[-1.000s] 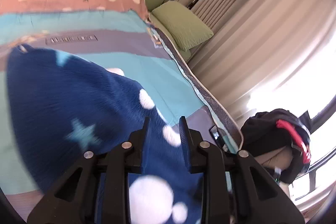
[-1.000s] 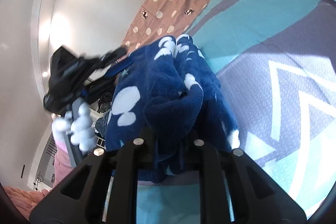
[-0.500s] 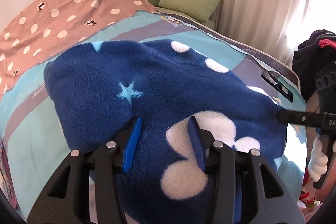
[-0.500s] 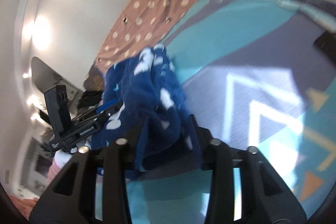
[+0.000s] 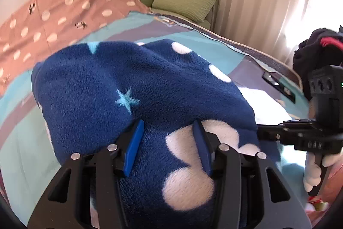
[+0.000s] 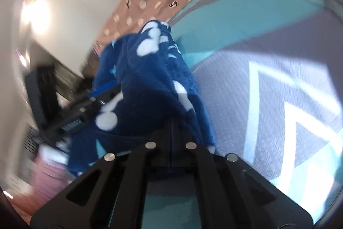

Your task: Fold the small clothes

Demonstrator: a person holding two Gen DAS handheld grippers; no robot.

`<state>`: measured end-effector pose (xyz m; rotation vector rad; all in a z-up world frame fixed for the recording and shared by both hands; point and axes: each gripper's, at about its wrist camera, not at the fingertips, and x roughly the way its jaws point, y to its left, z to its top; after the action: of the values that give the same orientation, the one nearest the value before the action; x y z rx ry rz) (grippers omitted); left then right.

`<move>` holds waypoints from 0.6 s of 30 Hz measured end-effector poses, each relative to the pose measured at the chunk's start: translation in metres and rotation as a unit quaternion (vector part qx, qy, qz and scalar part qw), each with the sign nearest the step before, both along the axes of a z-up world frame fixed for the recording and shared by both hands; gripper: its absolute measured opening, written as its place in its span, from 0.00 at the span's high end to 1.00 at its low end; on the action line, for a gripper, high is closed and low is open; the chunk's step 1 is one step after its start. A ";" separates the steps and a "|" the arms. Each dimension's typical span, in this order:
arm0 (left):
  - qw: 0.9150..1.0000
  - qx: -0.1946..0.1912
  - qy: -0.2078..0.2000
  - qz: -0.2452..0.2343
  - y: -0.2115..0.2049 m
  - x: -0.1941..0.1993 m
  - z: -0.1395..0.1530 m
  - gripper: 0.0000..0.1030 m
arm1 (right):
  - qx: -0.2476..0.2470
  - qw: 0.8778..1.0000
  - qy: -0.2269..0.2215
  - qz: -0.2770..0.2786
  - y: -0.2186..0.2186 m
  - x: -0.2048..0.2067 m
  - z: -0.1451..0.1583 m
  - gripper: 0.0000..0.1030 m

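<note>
Our left gripper (image 5: 167, 141) jaws parted, fleece bunched between them, not pinched. Right gripper (image 6: 171, 121) jaws clamped on the blue fleece garment (image 5: 133, 87), which stretches leftward across the bed (image 5: 193, 42) ahead.

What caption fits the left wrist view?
Left claw open over a blue fleece garment on the bed.
</note>
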<state>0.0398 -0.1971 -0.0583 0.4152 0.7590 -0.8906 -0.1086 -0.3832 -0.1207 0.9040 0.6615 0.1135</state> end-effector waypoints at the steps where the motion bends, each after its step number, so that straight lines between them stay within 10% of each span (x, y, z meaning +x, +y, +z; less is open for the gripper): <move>1: 1.000 -0.002 0.000 0.002 -0.003 0.000 -0.001 0.53 | 0.018 1.000 0.002 -0.003 -0.003 -0.002 -0.001 1.00; 7: 1.000 0.000 0.009 -0.001 -0.003 0.002 0.001 0.53 | -0.096 0.995 0.018 -0.010 0.021 -0.006 0.048 0.99; 13: 1.000 -0.007 0.007 0.003 0.001 0.002 0.002 0.53 | -0.153 0.986 -0.070 0.016 0.052 0.009 0.105 0.97; 18: 1.000 -0.019 0.008 0.005 0.004 0.002 0.005 0.53 | -0.118 0.992 0.029 0.024 0.038 0.059 0.048 1.00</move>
<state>0.0414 -0.1930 -0.0535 0.3706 0.7561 -0.8988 -0.0492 -0.3452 -0.0725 0.6662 0.7349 0.0496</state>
